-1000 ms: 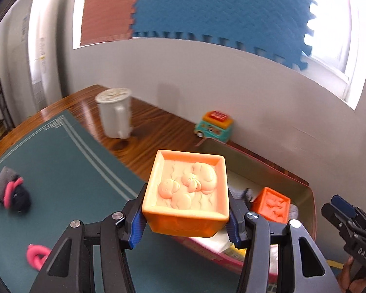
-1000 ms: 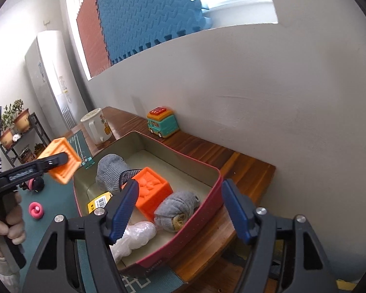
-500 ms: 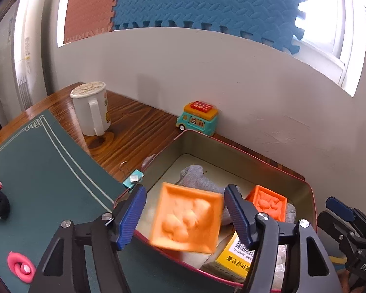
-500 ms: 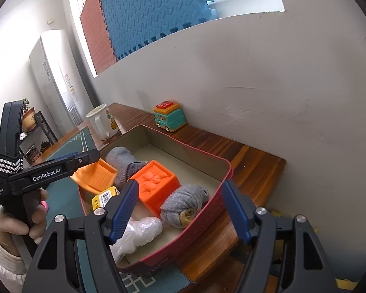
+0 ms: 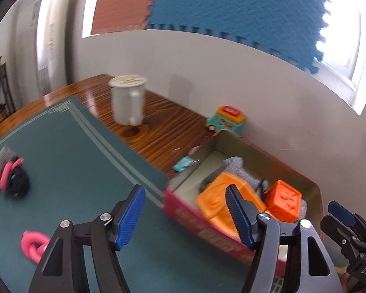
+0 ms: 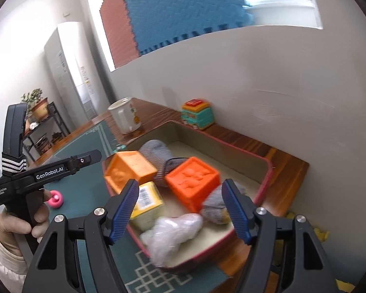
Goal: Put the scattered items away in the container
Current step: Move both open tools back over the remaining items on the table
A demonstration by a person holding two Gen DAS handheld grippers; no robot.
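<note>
The red-walled box (image 5: 314, 185) (image 6: 263, 183) holds a light orange cube (image 5: 214, 202) (image 6: 127, 168), a darker orange cube (image 5: 284, 200) (image 6: 192, 178), grey socks (image 6: 156, 149), a yellow carton (image 6: 147, 200) and a clear plastic bundle (image 6: 175, 229). My left gripper (image 5: 185, 217) is open and empty, just left of the box over the green mat. My right gripper (image 6: 180, 210) is open and empty above the box's near end. On the mat lie a pink ring toy (image 5: 33, 244) (image 6: 55, 199) and a grey-black-pink sock bundle (image 5: 8, 173).
A white mug (image 5: 128, 102) (image 6: 124, 116) and a teal toy bus (image 5: 225, 119) (image 6: 197, 113) stand on the wooden table by the wall. A small teal clip (image 5: 184, 163) lies beside the box's far corner. The green mat (image 5: 61, 151) covers the left side.
My left gripper opened and dropped the light orange cube into the box, then swung left, away from the box. The right gripper stayed open and dipped closer over the box.
</note>
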